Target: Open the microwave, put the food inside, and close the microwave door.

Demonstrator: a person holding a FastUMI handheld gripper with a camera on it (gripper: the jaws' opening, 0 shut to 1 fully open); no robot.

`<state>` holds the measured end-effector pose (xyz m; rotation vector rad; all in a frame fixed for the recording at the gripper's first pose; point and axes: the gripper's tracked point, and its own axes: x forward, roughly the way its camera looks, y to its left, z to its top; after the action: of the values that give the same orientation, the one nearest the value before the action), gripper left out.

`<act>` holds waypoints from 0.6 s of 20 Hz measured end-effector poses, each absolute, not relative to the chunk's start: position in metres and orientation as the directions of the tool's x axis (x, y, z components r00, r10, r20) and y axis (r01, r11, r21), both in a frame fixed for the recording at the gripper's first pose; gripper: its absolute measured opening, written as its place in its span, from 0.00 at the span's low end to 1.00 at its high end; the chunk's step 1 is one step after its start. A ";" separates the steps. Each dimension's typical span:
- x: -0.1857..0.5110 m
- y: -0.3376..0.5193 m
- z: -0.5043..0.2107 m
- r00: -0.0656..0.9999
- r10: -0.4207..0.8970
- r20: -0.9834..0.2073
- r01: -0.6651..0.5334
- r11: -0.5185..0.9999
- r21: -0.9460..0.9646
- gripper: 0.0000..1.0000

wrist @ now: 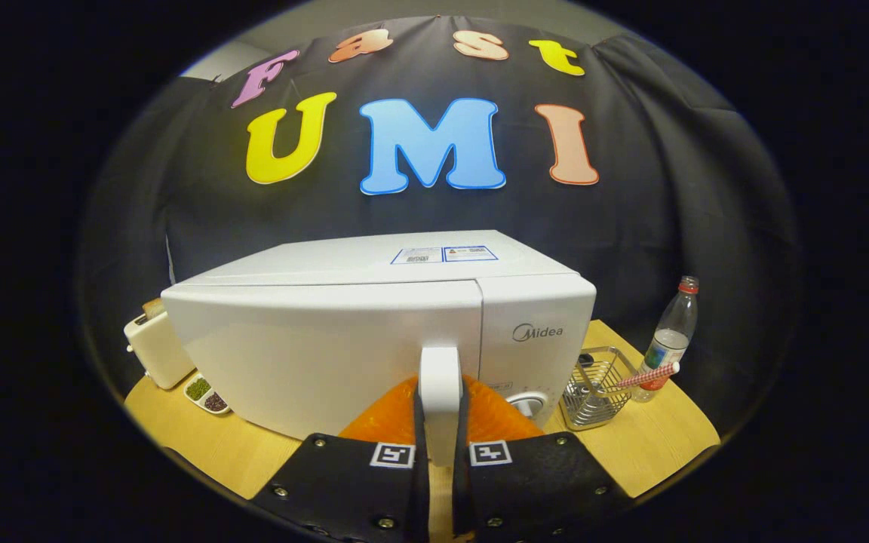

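Gripper (440,445): fingers clamped on the white door handle (440,385), one on each side, apparently to pull.
Microwave (374,339): directly ahead, door closed, opening not yet begun.
Wire basket (593,388): right of the jaws, near the water bottle (668,339).
Toaster (154,347): left, beyond a small dish (206,394).
Food: cannot tell which item.

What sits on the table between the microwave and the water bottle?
In the gripper view, a wire basket stands between the microwave and the water bottle. The gripper is shut on the door handle.
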<state>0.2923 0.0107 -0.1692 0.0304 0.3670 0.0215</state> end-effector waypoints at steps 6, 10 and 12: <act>0.238 0.022 -0.169 0.929 0.011 -0.370 -0.007 1.000 0.012 0.12; 0.202 0.038 -0.167 0.913 0.052 -0.405 -0.039 0.998 0.039 0.17; 0.183 0.047 -0.167 0.910 0.069 -0.410 -0.057 0.997 0.042 0.22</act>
<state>0.1834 0.0474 -0.1671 0.0293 0.4235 0.0651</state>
